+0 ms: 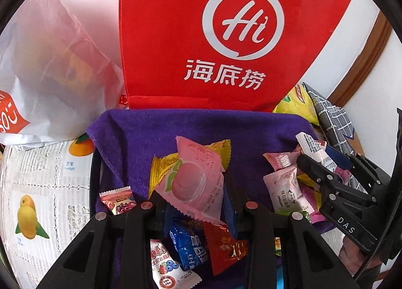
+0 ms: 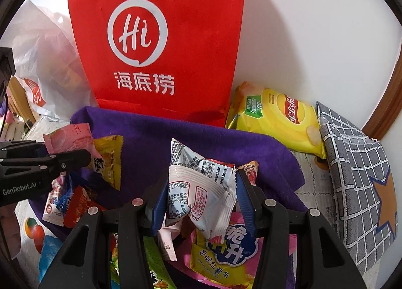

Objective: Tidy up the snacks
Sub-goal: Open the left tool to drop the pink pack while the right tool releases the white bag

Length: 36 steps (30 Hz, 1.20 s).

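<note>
In the left wrist view, the left gripper (image 1: 194,203) grasps a pink peach packet (image 1: 194,186) between its blue pads. The packet is lifted above a purple towel (image 1: 140,133). A yellow packet (image 1: 163,165) lies just behind the peach packet. Below the jaws lie a blue packet (image 1: 187,243), a red packet (image 1: 226,246) and a berry packet (image 1: 165,266). A small pink candy (image 1: 118,198) lies on the towel at the left. Behind the towel stands a red paper bag (image 1: 213,37), and a white plastic bag (image 1: 50,70) is beside it on the left. The tablecloth (image 1: 37,188) has fruit pictures and print. At the right, the right gripper (image 1: 324,165) holds a white packet (image 1: 311,148), with pink packets (image 1: 286,186) under it.

In the right wrist view, the right gripper (image 2: 198,198) is clenched on the white packet (image 2: 201,188), held above the towel (image 2: 176,138). Under it lies a pink and yellow bag (image 2: 226,256). A yellow chips bag (image 2: 276,120) lies to the right of the red bag (image 2: 155,37), touching a grey checked pouch (image 2: 356,176). At the left, the left gripper (image 2: 72,153) holds the peach packet (image 2: 67,135), and more small packets (image 2: 70,203) lie on the towel below it.
</note>
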Tool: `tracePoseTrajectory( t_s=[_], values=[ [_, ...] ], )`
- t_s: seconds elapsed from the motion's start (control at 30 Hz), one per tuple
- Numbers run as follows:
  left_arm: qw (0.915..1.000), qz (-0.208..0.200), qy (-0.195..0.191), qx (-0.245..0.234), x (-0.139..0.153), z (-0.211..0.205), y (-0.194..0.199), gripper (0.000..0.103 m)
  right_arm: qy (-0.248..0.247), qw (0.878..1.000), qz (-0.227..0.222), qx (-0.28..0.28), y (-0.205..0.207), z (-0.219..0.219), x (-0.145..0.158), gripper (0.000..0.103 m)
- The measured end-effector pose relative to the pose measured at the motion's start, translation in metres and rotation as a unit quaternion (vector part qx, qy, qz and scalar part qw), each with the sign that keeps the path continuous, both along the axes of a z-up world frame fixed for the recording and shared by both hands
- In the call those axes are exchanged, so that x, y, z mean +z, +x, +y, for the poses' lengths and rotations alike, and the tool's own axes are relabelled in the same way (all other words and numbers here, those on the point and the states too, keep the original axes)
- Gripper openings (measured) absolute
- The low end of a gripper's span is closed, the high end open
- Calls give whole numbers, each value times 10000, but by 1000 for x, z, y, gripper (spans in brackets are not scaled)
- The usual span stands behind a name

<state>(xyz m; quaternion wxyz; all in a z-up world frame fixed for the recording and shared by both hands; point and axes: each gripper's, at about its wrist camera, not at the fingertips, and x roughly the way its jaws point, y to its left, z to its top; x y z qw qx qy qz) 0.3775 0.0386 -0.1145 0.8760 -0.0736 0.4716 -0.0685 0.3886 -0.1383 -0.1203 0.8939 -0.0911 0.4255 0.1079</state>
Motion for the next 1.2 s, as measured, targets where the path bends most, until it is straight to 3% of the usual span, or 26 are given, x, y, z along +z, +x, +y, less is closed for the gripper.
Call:
tracePoseTrajectory(
  t_s=[0.8, 1.2],
  values=[
    [10000, -52, 59, -18, -3, -2, 2, 34, -274, 9996, 99, 36, 2, 6, -13, 53],
    [10000, -21, -55, 16, -1, 4, -4, 51, -313, 9994, 161, 46, 1, 9, -14, 56]
  ],
)
